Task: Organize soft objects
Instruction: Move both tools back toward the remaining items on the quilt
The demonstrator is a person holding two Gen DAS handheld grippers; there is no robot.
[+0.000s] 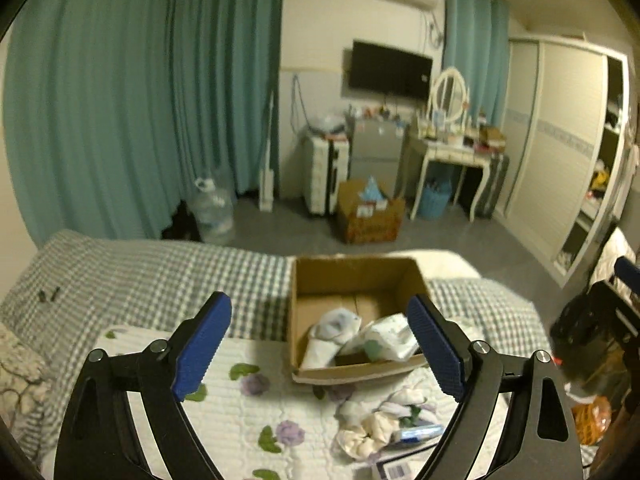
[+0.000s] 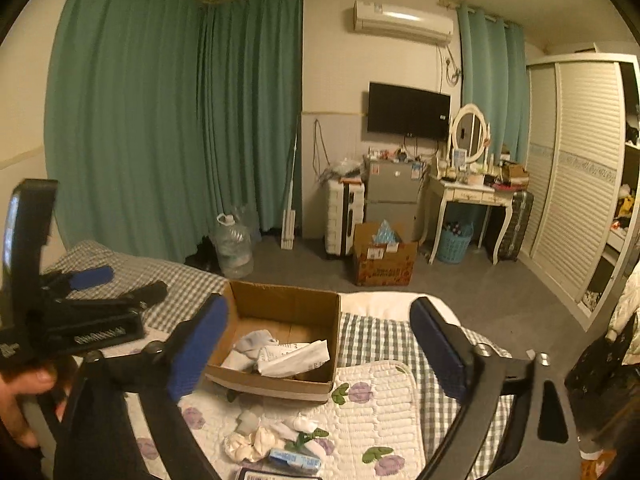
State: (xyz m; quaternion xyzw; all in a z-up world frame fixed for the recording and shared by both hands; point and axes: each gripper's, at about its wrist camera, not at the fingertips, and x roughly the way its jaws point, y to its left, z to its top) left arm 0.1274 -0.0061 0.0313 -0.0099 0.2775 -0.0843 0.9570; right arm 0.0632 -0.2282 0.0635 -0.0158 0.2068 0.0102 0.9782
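Held both the left gripper and right gripper spread wide, empty, above the cardboard box; printing on its packets too blurred to read.

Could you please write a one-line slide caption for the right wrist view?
Open right gripper above a cardboard box partly filled with soft items, loose socks waiting on the floral quilt.

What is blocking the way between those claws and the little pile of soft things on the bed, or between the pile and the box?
Nothing visible. Both the left claw and the right claw hang open above the pile of socks, with only air between. The cardboard box sits just behind the pile, open-topped, already holding a few soft items.
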